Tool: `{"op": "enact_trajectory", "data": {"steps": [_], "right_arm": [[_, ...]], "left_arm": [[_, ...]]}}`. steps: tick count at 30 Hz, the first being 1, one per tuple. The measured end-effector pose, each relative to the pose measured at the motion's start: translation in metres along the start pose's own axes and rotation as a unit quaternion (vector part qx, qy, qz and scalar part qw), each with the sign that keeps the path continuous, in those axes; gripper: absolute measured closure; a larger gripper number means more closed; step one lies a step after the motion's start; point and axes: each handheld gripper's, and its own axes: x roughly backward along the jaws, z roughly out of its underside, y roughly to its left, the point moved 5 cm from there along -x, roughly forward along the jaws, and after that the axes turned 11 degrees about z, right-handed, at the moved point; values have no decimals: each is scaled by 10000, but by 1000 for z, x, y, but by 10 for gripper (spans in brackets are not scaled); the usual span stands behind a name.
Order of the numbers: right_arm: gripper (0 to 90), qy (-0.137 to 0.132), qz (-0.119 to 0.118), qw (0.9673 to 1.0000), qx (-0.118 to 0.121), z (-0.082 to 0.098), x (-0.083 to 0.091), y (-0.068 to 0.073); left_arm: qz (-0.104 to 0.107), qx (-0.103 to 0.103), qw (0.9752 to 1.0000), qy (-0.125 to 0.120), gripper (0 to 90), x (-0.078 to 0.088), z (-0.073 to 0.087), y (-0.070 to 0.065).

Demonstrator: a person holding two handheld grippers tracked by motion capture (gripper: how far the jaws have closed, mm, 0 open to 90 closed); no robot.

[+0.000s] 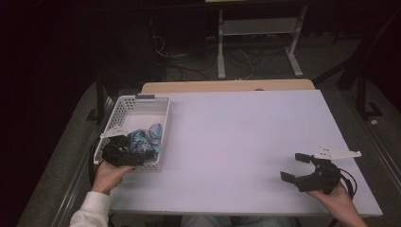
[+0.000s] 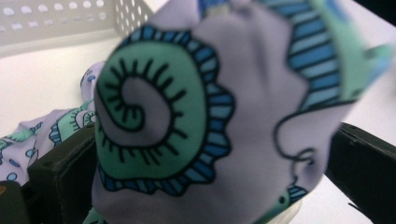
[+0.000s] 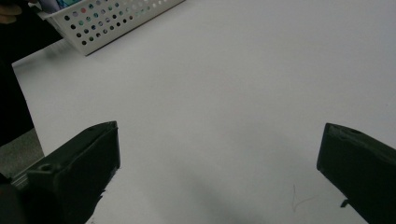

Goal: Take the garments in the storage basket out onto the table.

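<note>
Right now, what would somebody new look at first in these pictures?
Probably the patterned cloth with green spirals and blue stripes, bunched between the jaws of the left claw inside the white perforated basket at the table's left edge. Next, the right claw at the near right, wide open over the bare white table.

Basket (image 1: 124, 105) on the table (image 1: 236, 142) at its left edge, patterned cloth (image 1: 147, 135) inside its near half. Left gripper (image 1: 124, 153) in the basket's near end, the cloth between its jaws. Right gripper (image 1: 302, 171) over the table's near right corner, well apart from the basket
</note>
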Motion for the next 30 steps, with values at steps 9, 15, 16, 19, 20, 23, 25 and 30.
{"op": "enact_trajectory", "data": {"steps": [9, 15, 16, 19, 20, 23, 25, 30], "right_arm": [[0, 14, -5, 10000, 4, 0, 0, 0], [0, 16, -4, 10000, 2, 0, 0, 0], [0, 18, -2, 10000, 3, 0, 0, 0], [0, 19, -1, 10000, 3, 0, 0, 0], [0, 19, 0, 10000, 4, 0, 0, 0], [0, 16, 0, 10000, 2, 0, 0, 0], [0, 19, 6, 10000, 0, 0, 0, 0], [0, 37, 17, 10000, 10, 0, -1, 0]], "left_arm": [[-68, 83, 9999, 133, 65, -4, 2, 3], [-190, 62, 9998, 95, 292, -4, 1, 3], [-256, 107, 9995, 119, 376, -3, 1, 3], [-221, 178, 9994, 187, 561, -3, 1, 4], [-240, 196, 9992, 259, 620, -2, 0, 4], [-216, 173, 9992, 292, 718, -1, -1, 4], [-156, 282, 9991, 286, 736, -1, -3, 4], [64, 640, 9977, 216, 744, 5, -10, 5]]}}
